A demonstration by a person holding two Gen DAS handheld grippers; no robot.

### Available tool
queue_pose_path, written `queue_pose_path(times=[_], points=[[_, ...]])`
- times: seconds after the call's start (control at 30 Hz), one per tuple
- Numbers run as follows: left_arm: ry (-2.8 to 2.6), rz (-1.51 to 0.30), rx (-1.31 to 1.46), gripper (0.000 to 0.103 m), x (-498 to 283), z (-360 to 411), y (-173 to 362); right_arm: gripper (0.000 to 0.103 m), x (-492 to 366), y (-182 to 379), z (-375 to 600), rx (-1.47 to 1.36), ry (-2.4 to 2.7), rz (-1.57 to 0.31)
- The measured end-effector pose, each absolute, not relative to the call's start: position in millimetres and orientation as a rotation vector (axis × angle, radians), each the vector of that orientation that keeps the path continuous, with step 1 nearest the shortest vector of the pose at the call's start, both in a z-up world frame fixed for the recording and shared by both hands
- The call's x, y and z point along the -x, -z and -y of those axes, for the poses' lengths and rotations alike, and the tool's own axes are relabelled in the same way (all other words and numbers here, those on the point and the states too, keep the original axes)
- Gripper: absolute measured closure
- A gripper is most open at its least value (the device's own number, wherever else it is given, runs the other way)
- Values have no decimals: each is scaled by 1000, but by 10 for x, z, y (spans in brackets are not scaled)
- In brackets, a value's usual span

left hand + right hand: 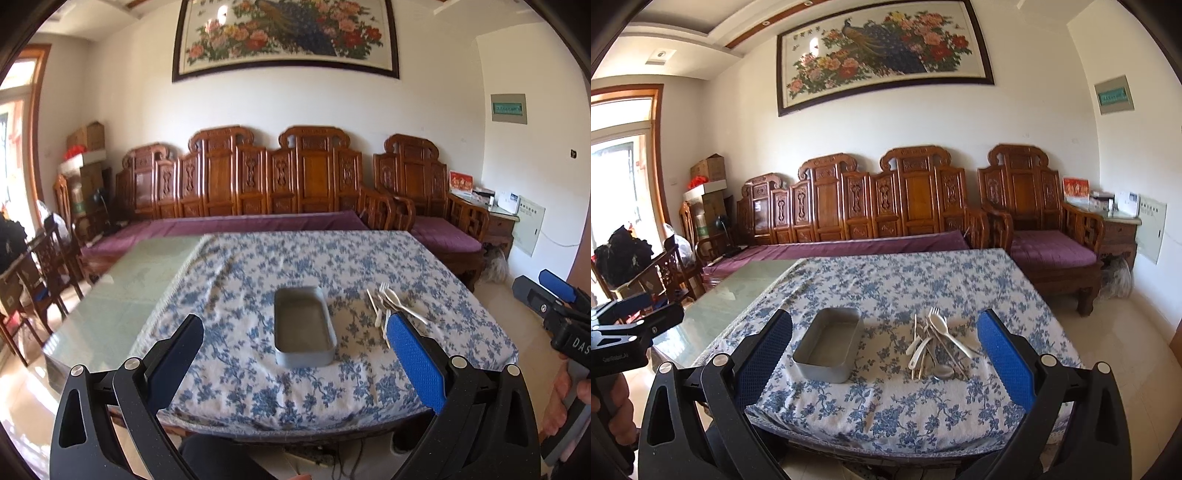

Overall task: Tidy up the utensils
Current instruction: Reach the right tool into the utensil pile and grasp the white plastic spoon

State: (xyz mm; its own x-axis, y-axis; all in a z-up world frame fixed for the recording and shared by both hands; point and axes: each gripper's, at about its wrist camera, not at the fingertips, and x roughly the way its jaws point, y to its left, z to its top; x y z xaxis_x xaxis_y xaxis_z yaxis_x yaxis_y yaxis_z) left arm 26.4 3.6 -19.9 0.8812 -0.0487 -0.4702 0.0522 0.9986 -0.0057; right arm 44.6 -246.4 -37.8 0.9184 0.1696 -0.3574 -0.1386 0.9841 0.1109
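An empty grey metal box (303, 326) (829, 344) sits on the blue-flowered tablecloth (258, 273) (905, 410). To its right lies a pile of utensils (388, 304) (936, 347): white spoons, a fork, chopsticks and a metal spoon. My left gripper (295, 354) is open and empty, held in front of the table's near edge facing the box. My right gripper (884, 350) is open and empty, also short of the near edge, facing the box and pile. The right gripper also shows at the right edge of the left wrist view (546, 291).
The cloth covers the right part of a glass-topped table (122, 295) (746, 284). A carved wooden sofa with purple cushions (258, 192) (886, 221) stands behind the table. Wooden chairs (48, 273) and boxes stand at left.
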Motion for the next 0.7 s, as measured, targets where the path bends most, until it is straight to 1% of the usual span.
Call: queue_pose_path(times=[0.03, 0.1, 0.17, 0.3, 0.47, 0.5, 0.57, 0.7], points=[[54, -498, 2, 6, -317, -53, 239, 7, -492, 412, 2479, -79, -160, -381], [55, -512, 8, 6, -400, -75, 335, 10, -600, 505, 2520, -73, -157, -392], [66, -534, 9, 6, -526, -74, 426, 17, -727, 605, 2563, -72, -165, -406], [77, -572, -3, 7, -786, -46, 564, 24, -1062, 780, 2629, -54, -167, -453], [100, -622, 13, 7, -1197, -21, 713, 41, -1573, 1019, 2687, -30, -168, -533], [106, -632, 12, 7, -1274, -11, 747, 41, -1654, 1057, 2700, -27, -165, -543], [117, -650, 7, 7, -1409, 28, 814, 47, -1807, 1121, 2734, -27, -161, -563], [159, -683, -4, 7, -1692, 164, 964, 53, -2127, 1273, 2851, -18, -149, -604]])
